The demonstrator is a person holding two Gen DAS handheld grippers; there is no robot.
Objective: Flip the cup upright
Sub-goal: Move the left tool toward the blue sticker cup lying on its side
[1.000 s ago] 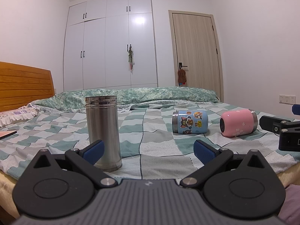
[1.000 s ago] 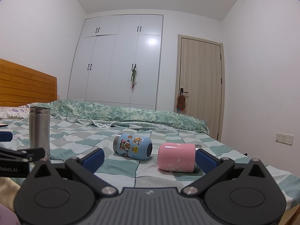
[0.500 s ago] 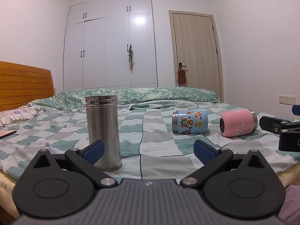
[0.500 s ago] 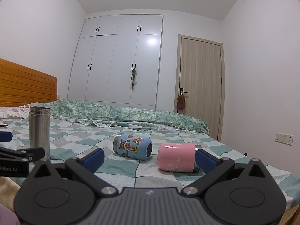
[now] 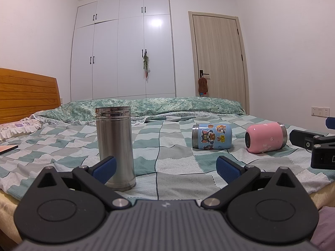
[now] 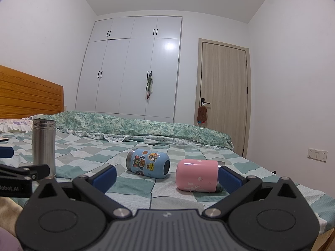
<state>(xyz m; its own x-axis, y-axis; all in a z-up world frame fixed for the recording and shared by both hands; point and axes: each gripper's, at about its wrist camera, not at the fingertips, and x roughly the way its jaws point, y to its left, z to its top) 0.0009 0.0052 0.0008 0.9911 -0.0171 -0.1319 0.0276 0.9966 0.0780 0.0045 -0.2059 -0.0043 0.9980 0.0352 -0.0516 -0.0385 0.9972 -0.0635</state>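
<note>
Three cups on the bed [image 5: 167, 179], checked sheet. Left to right: steel cup [image 5: 114, 146] upright, near the left tongs [image 5: 165, 166]; blue sticker cup [image 5: 211, 136] on its side; pink cup [image 5: 265, 137] on its side, farthest right.

Left tongs: spread wide, holding nothing, steel cup just beyond the left pad. Right tongs [image 6: 166, 176]: spread wide, holding nothing, pink cup [image 6: 196, 175] lying just ahead, close to the right pad.

Judgement: steel cup needs no action; two cups remain to flip. Pink one is the likely target for the right tongs.

Method note: centre the pink body between the pads, close across its width near mid-length, lift clear of the sheet before rotating, set down on the closed base. Mattress is soft, so release only once it stands level, else it may topple. Smooth round wall could roll during approach.

View differences: left wrist view shows a dark round end of the pink cup facing left; whether that is mouth or base I cannot tell. Right wrist view shows its steel collar at the right end, and the blue cup's [image 6: 147, 164] dark end facing right
</note>
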